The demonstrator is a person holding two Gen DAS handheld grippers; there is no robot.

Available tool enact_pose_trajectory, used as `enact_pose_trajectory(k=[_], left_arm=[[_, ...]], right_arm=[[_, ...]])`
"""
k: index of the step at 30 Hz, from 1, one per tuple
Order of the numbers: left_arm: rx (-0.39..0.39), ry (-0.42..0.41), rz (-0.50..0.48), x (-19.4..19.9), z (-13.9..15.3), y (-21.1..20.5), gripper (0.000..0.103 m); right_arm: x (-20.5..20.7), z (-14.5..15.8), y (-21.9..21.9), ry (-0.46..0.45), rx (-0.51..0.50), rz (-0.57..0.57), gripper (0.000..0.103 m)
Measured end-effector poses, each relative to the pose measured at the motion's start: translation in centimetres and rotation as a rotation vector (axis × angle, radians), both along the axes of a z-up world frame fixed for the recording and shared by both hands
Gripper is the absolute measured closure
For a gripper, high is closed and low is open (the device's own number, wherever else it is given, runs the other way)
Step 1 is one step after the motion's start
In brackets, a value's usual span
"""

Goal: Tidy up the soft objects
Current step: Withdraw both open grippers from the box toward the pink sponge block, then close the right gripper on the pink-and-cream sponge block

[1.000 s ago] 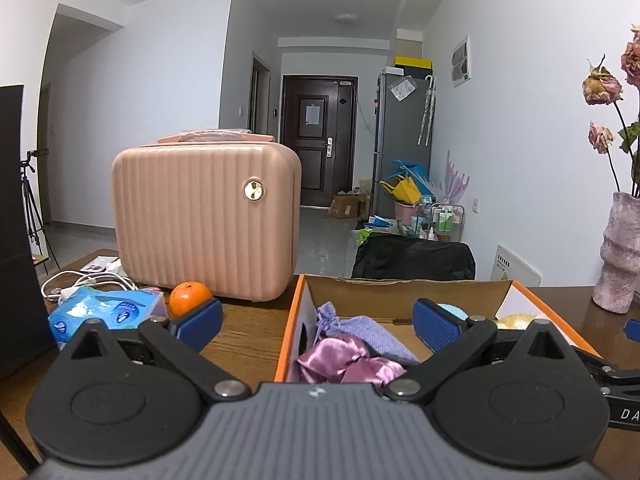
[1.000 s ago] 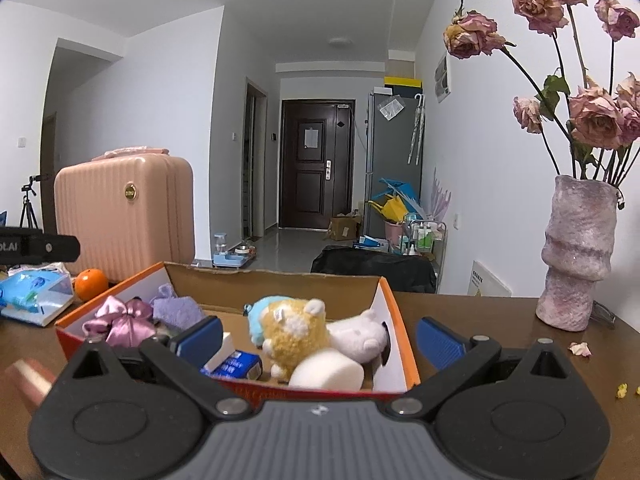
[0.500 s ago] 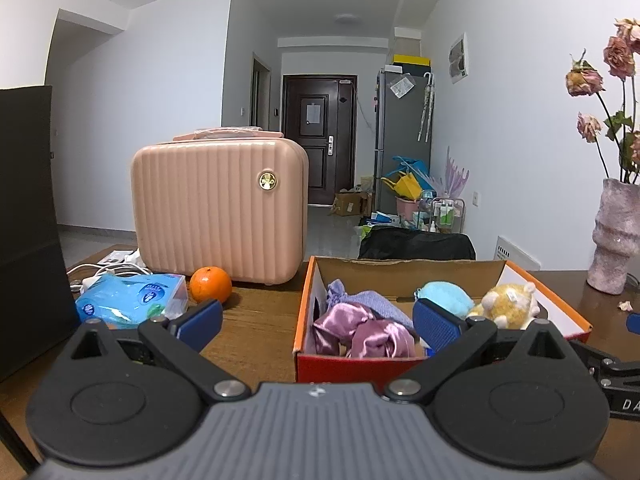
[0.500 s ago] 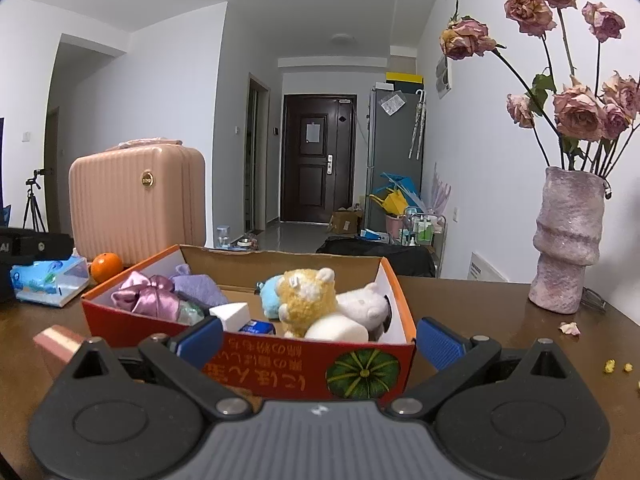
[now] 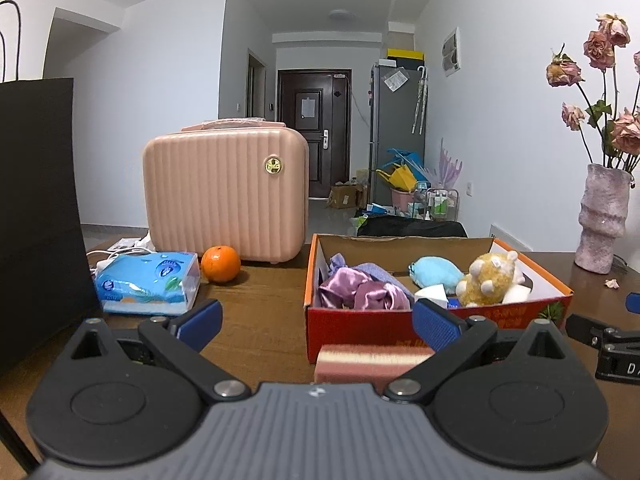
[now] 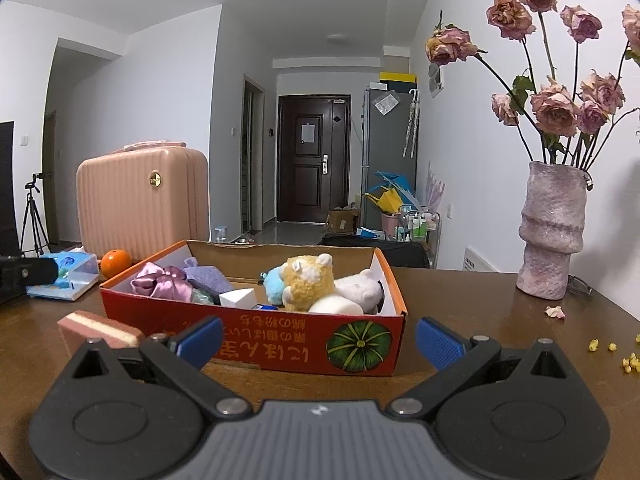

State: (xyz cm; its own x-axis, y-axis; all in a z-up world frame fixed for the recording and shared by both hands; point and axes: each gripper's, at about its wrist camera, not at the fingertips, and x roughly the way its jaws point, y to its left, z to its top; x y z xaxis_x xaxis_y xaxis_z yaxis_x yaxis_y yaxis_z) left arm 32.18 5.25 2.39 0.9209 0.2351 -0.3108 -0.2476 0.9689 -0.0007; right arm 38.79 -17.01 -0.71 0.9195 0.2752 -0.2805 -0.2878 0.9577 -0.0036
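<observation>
Both grippers had drawn back from the red cardboard box (image 5: 360, 326), uncovering a pink-and-cream sponge block (image 5: 370, 362) on the table just before it. In the left wrist view, the left gripper (image 5: 316, 326) hung spread and empty, the sponge's long axis running crosswise. In the right wrist view, the right gripper (image 6: 318, 338) gaped empty too; the sponge (image 6: 100, 330) lay left of the box (image 6: 256, 338), which held plush toys (image 6: 308, 288).

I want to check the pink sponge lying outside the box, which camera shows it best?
The right wrist view: the pink-and-cream sponge lies on the table left of the red box, mostly unobstructed. The left wrist view shows it low down, partly behind the left gripper.
</observation>
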Motion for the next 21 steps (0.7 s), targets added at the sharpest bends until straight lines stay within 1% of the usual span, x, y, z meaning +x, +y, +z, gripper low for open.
enact_pose_trajectory(k=[7, 13, 21], left_arm=[[-0.025, 0.021, -0.011, -1.7, -0.5, 0.5, 0.000], [-0.027, 0.031, -0.031, -2.9, -0.7, 0.5, 0.000], [-0.047, 0.045, -0.032, -3.8, -0.9, 1.7, 0.000]], right_arm=[[-2.2, -0.2, -0.4, 0.006, 0.009, -0.005, 0.000], [-2.9, 0.0, -0.5, 0.007, 0.011, 0.000, 0.000], [-2.8, 0.2, 0.8, 0.024, -0.019, 0.084, 0.000]])
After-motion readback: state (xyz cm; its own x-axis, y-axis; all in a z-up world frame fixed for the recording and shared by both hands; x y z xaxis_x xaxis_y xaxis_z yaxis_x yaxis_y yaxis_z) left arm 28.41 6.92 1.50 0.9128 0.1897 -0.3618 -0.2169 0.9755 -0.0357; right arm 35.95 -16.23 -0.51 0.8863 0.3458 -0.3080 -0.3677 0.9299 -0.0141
